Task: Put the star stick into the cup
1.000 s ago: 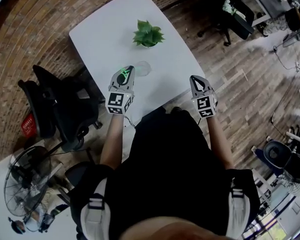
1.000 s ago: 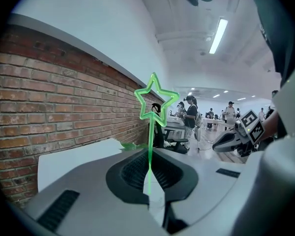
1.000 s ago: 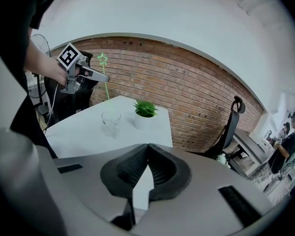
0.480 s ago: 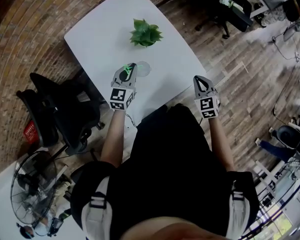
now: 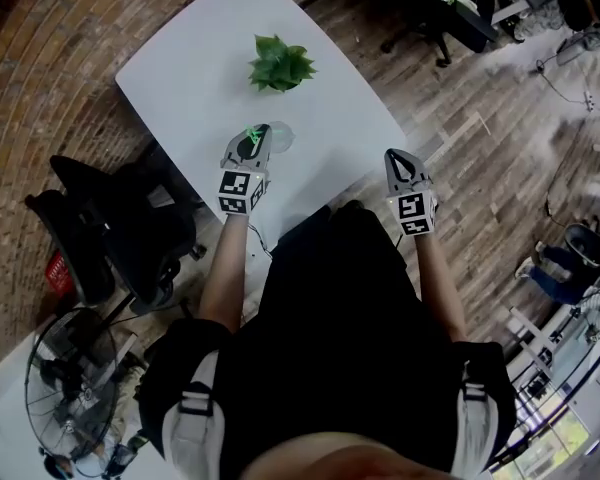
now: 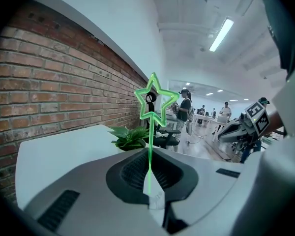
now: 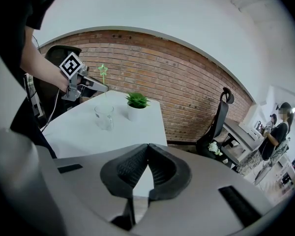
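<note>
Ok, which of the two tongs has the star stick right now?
The left tongs, shut on the green star stick's stem near the cup; the right tongs are shut with nothing between them.

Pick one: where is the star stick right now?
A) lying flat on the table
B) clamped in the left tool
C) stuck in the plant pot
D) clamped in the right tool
B: the left gripper view shows the left tool shut on the star stick, with the green star standing up beyond its tips. The right tool is shut with nothing in it.
</note>
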{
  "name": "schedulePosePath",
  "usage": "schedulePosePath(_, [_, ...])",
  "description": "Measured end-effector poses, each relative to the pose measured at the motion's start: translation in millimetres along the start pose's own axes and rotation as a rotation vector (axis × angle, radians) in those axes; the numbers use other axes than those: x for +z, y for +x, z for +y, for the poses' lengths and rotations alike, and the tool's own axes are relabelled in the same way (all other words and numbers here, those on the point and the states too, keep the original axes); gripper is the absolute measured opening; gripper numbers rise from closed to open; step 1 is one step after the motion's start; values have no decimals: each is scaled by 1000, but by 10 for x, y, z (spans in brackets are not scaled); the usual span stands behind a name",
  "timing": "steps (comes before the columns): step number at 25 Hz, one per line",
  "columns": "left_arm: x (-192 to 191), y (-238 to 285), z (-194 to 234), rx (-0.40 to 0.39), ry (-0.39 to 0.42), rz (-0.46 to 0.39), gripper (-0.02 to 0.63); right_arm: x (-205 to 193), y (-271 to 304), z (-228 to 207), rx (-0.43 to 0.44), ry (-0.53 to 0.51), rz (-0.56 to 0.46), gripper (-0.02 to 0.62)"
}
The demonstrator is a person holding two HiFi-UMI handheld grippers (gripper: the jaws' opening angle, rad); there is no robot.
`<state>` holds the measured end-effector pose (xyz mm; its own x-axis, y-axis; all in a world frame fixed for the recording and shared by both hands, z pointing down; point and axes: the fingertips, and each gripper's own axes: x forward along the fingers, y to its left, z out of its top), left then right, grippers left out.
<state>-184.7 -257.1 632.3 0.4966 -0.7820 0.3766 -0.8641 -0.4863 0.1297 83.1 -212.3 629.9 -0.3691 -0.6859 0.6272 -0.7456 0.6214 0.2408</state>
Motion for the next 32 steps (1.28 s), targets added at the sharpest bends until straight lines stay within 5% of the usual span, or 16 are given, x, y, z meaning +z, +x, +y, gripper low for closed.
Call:
schedulePosePath(20, [-208,147,-61,-32,43,60,28,-65,-25,33,-14,8,17,-2])
schedulePosePath(32, [-393,71,32,27,48,118,29,-91,-23,78,-4,0,11,-2])
